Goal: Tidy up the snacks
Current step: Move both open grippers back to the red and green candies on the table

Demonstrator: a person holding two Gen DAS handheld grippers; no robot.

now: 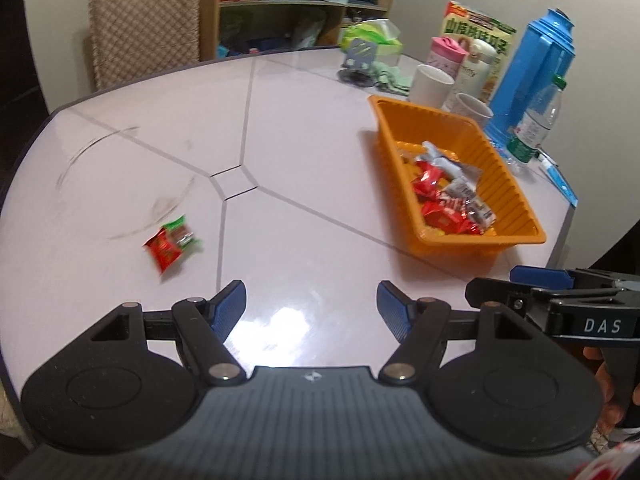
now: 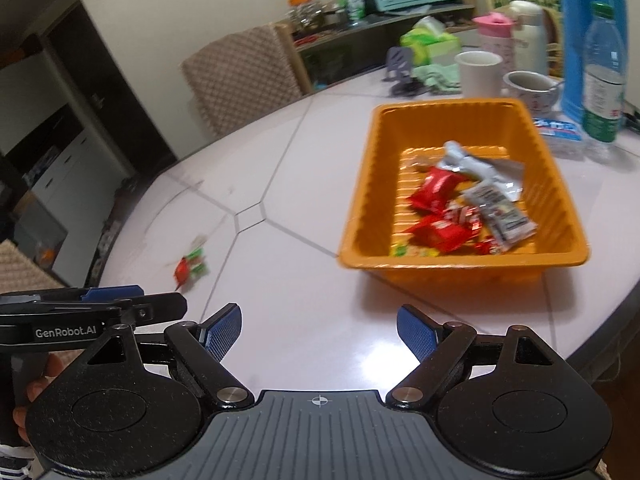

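Note:
An orange plastic tray (image 1: 516, 196) (image 2: 360, 216) stands on the right part of the pale table and holds several red and silver snack packets (image 1: 452, 196) (image 2: 460, 208). One red-and-green snack packet (image 1: 172, 242) (image 2: 191, 266) lies alone on the table, left of the tray. My left gripper (image 1: 312, 308) is open and empty above the near table, with the lone packet ahead to its left. My right gripper (image 2: 319, 332) is open and empty too, with the tray ahead to its right. Each wrist view shows the other gripper at its edge.
Behind the tray stand white cups (image 1: 432, 86) (image 2: 478, 74), a pink bottle (image 1: 446, 54), a blue thermos jug (image 1: 536, 64), a clear water bottle (image 2: 604, 84) and a snack box (image 1: 480, 28). A checkered chair (image 1: 144, 24) (image 2: 240, 76) sits at the far table edge, a shelf with a teal oven behind.

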